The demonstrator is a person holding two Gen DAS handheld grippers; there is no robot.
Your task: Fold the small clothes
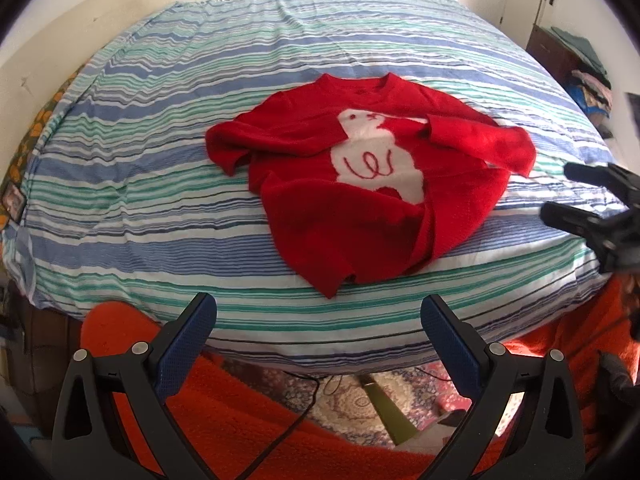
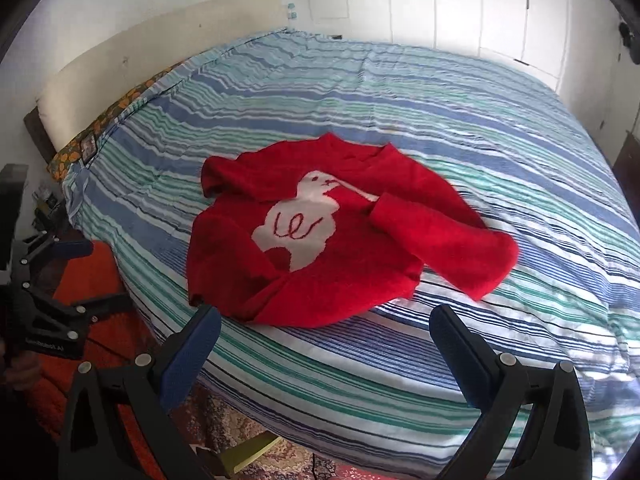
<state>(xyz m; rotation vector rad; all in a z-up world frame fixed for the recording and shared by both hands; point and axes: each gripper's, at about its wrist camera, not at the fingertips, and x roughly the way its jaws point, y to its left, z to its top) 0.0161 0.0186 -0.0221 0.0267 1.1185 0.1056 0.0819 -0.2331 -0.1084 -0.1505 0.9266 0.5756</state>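
Striped bedspread (image 1: 160,208) carries a rumpled red sweater (image 1: 360,208); both hand-held grippers, left (image 1: 318,316) and right (image 2: 325,326), gape empty.

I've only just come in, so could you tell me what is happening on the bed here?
A person holds a two-finger gripper in each hand over a bed covered by a striped sheet. A small red sweater with a white animal design lies rumpled near the bed's edge, one sleeve folded across its front. Left gripper and right gripper are both open, short of the sweater and holding nothing. No fold looks begun.
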